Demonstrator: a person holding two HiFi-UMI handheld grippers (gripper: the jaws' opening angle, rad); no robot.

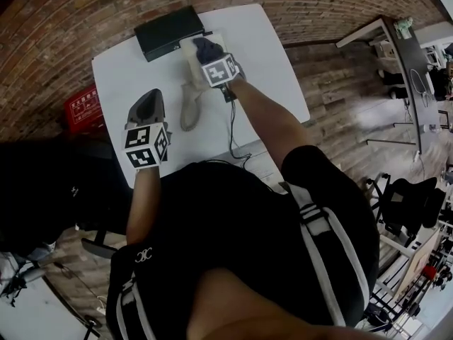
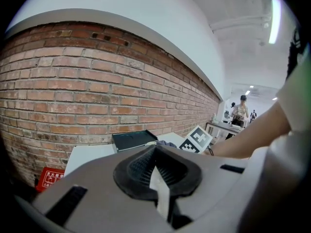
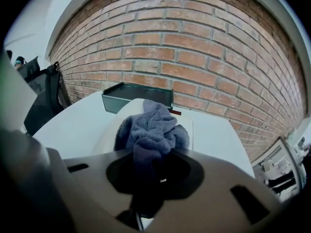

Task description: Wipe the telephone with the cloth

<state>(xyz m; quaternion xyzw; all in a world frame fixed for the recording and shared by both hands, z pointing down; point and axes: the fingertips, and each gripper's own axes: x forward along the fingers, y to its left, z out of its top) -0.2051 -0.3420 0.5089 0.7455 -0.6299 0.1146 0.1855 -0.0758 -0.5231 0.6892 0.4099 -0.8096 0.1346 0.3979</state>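
Head view shows the right gripper [image 1: 212, 57] out over the white worktop [image 1: 272, 62], jaws clamped on a bunched blue-grey cloth [image 1: 205, 48]. The cloth sits right on the far end of the cream telephone [image 1: 190, 94], which lies mid-worktop just in front of a black box [image 1: 170, 30]. Right gripper view confirms it: cloth [image 3: 153, 125] pinched between the jaws, telephone [image 3: 107, 132] underneath. The left gripper [image 1: 148, 102] hangs near the worktop's left edge, jaws together, nothing between them.
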